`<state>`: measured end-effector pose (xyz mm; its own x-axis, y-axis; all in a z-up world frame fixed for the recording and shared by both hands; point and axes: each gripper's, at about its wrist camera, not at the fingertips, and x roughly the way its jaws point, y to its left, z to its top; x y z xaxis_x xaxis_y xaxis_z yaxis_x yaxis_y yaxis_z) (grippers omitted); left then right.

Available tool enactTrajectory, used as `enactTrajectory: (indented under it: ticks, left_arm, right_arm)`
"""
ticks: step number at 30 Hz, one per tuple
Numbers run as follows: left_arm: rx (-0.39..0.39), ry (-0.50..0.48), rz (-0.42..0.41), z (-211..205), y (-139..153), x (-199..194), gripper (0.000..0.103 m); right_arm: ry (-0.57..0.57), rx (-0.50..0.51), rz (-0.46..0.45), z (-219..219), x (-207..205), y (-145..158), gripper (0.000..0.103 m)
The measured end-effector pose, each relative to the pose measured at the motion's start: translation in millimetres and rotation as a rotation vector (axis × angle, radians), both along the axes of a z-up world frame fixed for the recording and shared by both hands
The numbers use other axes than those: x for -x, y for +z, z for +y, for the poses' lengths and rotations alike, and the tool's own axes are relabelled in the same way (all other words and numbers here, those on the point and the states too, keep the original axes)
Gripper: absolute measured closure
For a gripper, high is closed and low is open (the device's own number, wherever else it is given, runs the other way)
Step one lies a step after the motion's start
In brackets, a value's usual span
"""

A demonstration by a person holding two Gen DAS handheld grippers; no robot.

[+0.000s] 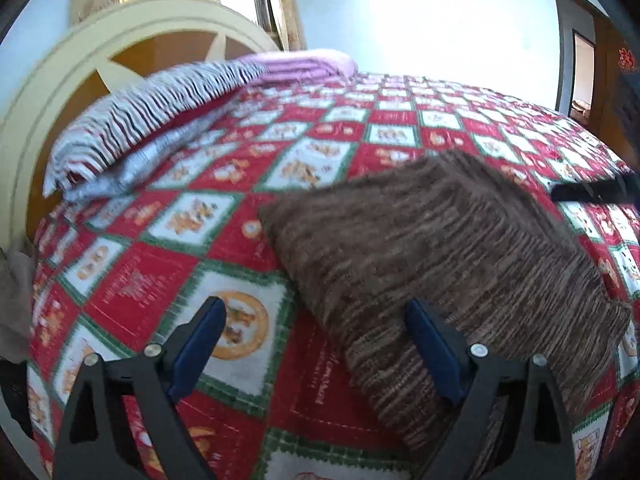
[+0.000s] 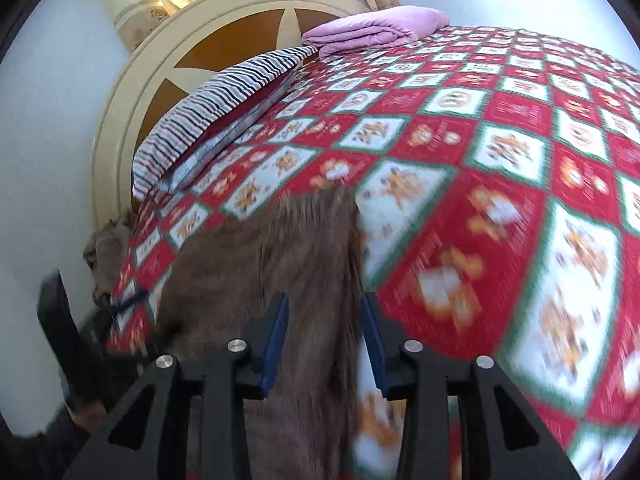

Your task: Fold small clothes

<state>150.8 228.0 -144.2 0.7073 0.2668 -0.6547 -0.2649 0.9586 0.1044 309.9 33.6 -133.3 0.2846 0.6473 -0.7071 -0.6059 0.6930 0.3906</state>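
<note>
The brown garment (image 1: 440,264) lies folded on the quilt (image 1: 224,176), near the bed's edge. The left gripper (image 1: 316,344) is spread wide and holds nothing. The right gripper (image 2: 324,340) is half open over the cloth, not pinching it. The fold seems just released; next, both must pull clear without dragging it.

Open bedspread (image 2: 500,128) lies right of the brown garment (image 1: 440,260); pillows (image 1: 132,128) and headboard (image 2: 168,52) block the far end.
</note>
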Motion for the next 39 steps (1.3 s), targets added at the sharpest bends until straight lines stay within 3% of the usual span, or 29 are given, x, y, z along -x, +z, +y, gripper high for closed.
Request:
enactTrajectory:
  ticks: [2,4,6,8,15,17,20,23,25,27,31,36,39]
  left_arm:
    - [-0.020,0.022,-0.019,1.6,5.1,-4.5,0.007]
    - [-0.043,0.067,-0.003,10.2,2.9,-16.8,0.006]
    - [-0.072,0.090,0.076,19.0,-13.4,-35.7,0.000]
    - [-0.039,0.087,0.082,23.2,-17.7,-37.7,0.000]
    - [-0.015,0.116,0.050,25.9,-4.5,-20.9,0.000]
    - [-0.022,0.110,0.015,16.2,4.8,-4.3,0.001]
    - [-0.045,0.044,-0.019,-5.3,10.5,12.8,0.001]
    - [-0.104,0.045,0.027,-14.8,-2.5,5.2,0.000]
    - [-0.129,0.067,0.047,-11.9,-12.1,1.3,0.000]
    - [-0.086,0.065,0.030,-6.1,-16.2,2.5,0.000]
    - [-0.053,0.065,0.013,-3.1,-18.9,4.4,0.000]
    - [-0.073,0.076,0.012,-9.3,-7.3,14.6,0.000]
    - [-0.064,0.049,-0.065,-19.4,26.3,42.1,0.000]
  right_arm:
    - [0.017,-0.008,0.058,-6.0,13.0,-13.1,0.064]
    - [0.005,0.050,0.050,-7.4,25.2,-25.1,0.065]
    - [-0.023,0.091,0.049,-9.8,28.7,-35.2,0.071]
    - [-0.051,0.060,0.055,-16.4,28.4,-39.5,0.071]
    - [-0.105,0.132,-0.087,-26.0,63.0,-26.9,0.071]
    - [-0.113,0.083,-0.163,-29.0,76.6,-10.0,0.071]
    - [-0.024,0.013,-0.218,-18.2,94.8,4.1,0.071]
    - [0.034,0.101,-0.245,2.1,106.0,-6.2,0.071]
    - [0.032,0.153,-0.203,4.6,105.7,-22.1,0.071]
    - [0.017,0.154,-0.174,1.6,102.7,-34.6,0.071]
    - [0.011,0.159,-0.221,3.1,104.2,-41.2,0.071]
    - [-0.049,0.170,-0.221,0.9,114.5,-25.6,0.071]
    - [-0.089,0.103,-0.265,-11.5,136.9,3.7,0.068]
